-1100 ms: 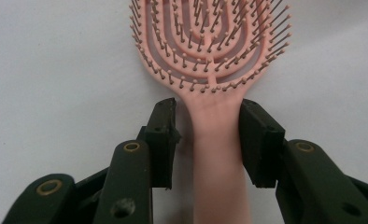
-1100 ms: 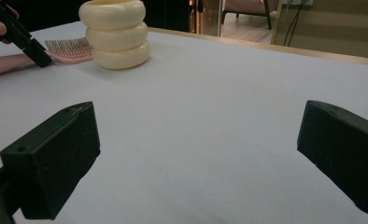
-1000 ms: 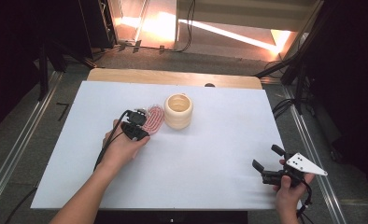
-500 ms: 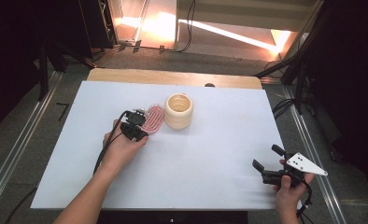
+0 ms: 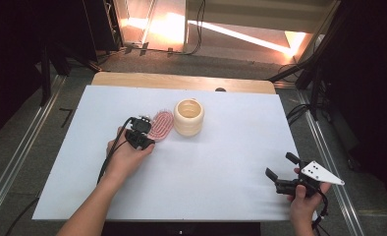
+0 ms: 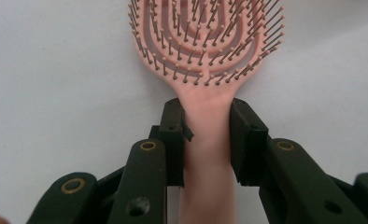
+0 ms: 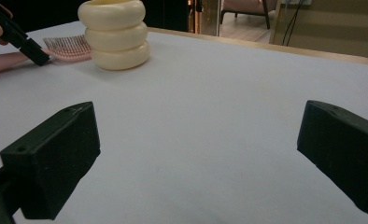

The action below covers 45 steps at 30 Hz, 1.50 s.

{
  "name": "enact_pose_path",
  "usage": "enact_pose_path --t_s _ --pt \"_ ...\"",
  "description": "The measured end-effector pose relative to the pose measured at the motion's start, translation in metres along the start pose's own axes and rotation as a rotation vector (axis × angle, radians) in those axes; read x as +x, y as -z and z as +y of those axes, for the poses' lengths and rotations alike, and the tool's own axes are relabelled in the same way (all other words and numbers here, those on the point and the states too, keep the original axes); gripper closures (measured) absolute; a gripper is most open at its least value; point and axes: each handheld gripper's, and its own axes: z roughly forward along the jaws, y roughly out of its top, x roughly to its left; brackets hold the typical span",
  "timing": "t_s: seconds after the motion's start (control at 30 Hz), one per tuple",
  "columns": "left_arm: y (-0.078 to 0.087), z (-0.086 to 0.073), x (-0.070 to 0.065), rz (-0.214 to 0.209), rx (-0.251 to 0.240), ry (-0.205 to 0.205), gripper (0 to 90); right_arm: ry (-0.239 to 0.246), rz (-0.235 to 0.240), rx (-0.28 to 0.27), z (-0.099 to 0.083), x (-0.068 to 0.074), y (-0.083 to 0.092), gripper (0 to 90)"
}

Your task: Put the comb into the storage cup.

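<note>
left gripper (image 6: 205, 135) clamped on brush (image 6: 205, 56) handle, mid-frame | right gripper (image 7: 196, 158) apart, lower right | risk: bristles snag cup (image 5: 188, 117), tipping it

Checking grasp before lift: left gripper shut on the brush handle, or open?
Shut on it. In the left gripper view, both pads of the left gripper press the pink hairbrush handle's sides, no gap.

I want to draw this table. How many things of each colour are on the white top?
Pink: 1, the hairbrush, its handle clamped in the left hand-held gripper.
Cream: 1, the ringed pot beside the brush.
Total: 2 things on the table.
</note>
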Motion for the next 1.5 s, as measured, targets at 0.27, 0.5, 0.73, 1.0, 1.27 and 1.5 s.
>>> enact_pose_path --t_s 0.27,0.5,0.73,1.0,1.27,1.5 --pt "0.003 -0.001 0.005 -0.021 -0.014 0.01 70.7 0.003 -0.001 -0.002 0.0 0.0 0.0 0.0" --pt "0.006 -0.002 0.008 -0.026 -0.034 0.019 70.8 0.004 -0.001 0.0 0.0 0.0 0.0 0.0" --pt "0.014 -0.004 0.01 -0.014 -0.109 0.018 70.8 0.004 -0.003 -0.001 0.001 0.001 0.001 0.0" --pt "0.021 -0.005 0.014 -0.024 -0.178 0.034 70.8 0.015 -0.006 0.003 0.002 0.002 0.0 0.0" --pt "0.028 -0.01 0.017 -0.033 -0.257 0.055 70.8 0.012 0.016 -0.004 0.008 0.007 0.001 0.0" --pt "0.036 -0.013 0.019 -0.041 -0.309 0.066 70.8 0.011 0.053 -0.02 0.019 0.012 -0.001 0.0"
